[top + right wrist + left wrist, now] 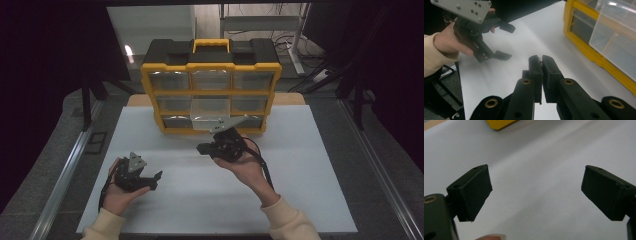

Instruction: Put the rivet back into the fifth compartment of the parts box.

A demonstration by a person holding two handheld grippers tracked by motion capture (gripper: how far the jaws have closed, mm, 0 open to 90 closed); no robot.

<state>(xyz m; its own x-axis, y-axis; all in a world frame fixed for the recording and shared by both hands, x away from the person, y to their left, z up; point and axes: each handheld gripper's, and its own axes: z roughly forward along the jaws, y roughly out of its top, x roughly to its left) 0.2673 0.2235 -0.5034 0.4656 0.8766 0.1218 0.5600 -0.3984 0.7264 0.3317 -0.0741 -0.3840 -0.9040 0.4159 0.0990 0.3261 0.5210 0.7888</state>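
Near the high view's centre, we hold our right tongs (pixel 206 148) pinched together on nothing, just below the clear plastic drawer (pixel 211 113) jutting from the yellow-and-black organiser box (pixel 150 80), our left tongs (pixel 156 179) gaping empty at lower left.

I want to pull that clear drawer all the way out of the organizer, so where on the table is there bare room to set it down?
The white table top is bare right of the right gripper, out to its edge, and along the near edge between the forearms. The left gripper, jaws open, takes the near-left patch. It is crowded at the yellow organizer, where the clear drawer sticks out above the right gripper.
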